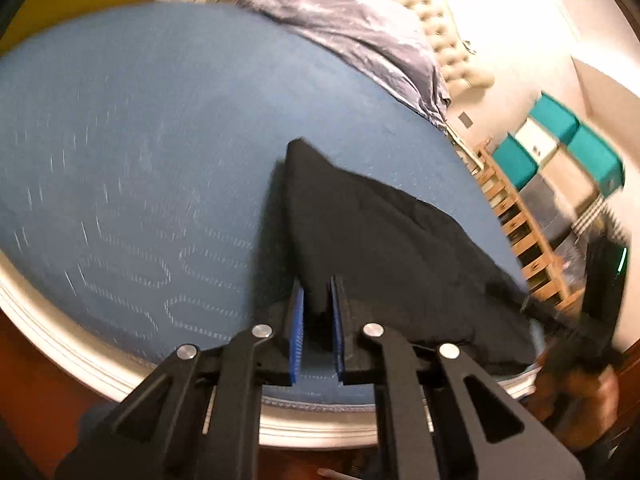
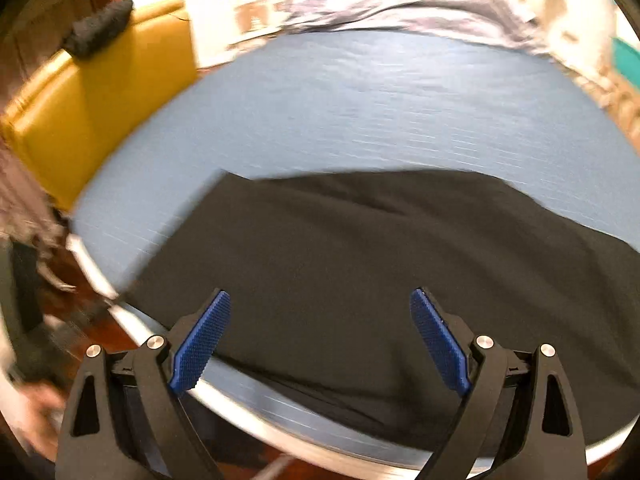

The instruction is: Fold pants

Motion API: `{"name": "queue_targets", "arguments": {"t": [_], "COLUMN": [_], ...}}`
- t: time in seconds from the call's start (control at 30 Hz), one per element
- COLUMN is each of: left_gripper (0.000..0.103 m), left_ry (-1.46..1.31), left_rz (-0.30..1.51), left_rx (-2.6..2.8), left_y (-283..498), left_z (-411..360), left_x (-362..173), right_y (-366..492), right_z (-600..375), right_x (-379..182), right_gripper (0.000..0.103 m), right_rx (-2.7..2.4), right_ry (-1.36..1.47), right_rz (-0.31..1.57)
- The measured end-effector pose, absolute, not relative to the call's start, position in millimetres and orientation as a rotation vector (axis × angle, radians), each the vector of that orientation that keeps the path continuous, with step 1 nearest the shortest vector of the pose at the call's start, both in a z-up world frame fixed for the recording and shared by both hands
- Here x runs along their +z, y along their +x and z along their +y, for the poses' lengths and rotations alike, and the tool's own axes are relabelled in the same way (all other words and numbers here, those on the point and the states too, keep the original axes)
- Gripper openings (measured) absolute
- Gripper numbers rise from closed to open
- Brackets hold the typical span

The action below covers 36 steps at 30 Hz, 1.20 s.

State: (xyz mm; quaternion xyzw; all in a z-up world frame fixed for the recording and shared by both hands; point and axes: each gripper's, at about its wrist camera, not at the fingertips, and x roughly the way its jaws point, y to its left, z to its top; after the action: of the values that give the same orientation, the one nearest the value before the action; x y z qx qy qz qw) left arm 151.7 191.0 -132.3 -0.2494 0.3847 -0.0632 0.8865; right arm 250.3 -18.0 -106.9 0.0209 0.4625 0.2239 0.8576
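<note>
The black pants lie limp on the blue mattress. The left gripper pinches an edge, seemingly; the right gripper, spread, hovers at six o'clock. Soft, light cloth: grip hems.

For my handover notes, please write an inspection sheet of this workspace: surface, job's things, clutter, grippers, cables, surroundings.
Surface: blue mattress with a white edge.
Job's things: black pants lying along the near edge of the mattress.
Clutter: crumpled grey-blue blanket at the far end.
Grippers: left gripper shut on an edge of the pants; right gripper open above the pants, nothing between its pads.
Cables: nothing seen.
Surroundings: yellow chair with a dark item on top; tufted headboard; wooden shelf with teal bins.
</note>
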Motion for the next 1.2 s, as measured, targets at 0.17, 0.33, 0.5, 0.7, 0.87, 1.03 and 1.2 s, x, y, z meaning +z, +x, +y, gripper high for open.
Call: {"name": "queue_targets", "arguments": {"t": [0.17, 0.33, 0.5, 0.7, 0.87, 1.03, 1.2], "left_gripper": [0.011, 0.011, 0.011, 0.01, 0.009, 0.01, 0.01], "left_ry": [-0.366, -0.265, -0.181, -0.1, -0.061, -0.038, 0.03], "left_rz": [0.745, 0.713, 0.682, 0.652, 0.609, 0.562, 0.546], "left_rx": [-0.105, -0.093, -0.091, -0.115, -0.176, -0.31, -0.448], "left_y": [142.6, 136.1, 134.0, 128.3, 127.8, 135.3, 145.9], "left_z": [162.1, 138.3, 114.3, 81.9, 43.6, -29.5, -136.7], "left_x": [-107.9, -96.9, -86.9, -75.9, -59.4, -35.0, -32.1], "right_y": [305.6, 337.3, 338.1, 334.4, 331.9, 330.2, 318.2], "right_z": [51.2, 105.8, 126.7, 95.7, 28.8, -70.9, -205.8], "right_x": [-101.4, -107.7, -120.1, -112.1, -84.4, -59.5, -58.3], "right_gripper": [0.088, 0.088, 0.088, 0.038, 0.008, 0.006, 0.006], "right_rx": [0.622, 0.673, 0.679, 0.716, 0.759, 0.742, 0.66], "right_ry": [0.108, 0.02, -0.038, -0.004, 0.103, 0.264, 0.416], "right_rz": [1.176, 1.299, 1.359, 1.345, 1.273, 1.197, 1.129]}}
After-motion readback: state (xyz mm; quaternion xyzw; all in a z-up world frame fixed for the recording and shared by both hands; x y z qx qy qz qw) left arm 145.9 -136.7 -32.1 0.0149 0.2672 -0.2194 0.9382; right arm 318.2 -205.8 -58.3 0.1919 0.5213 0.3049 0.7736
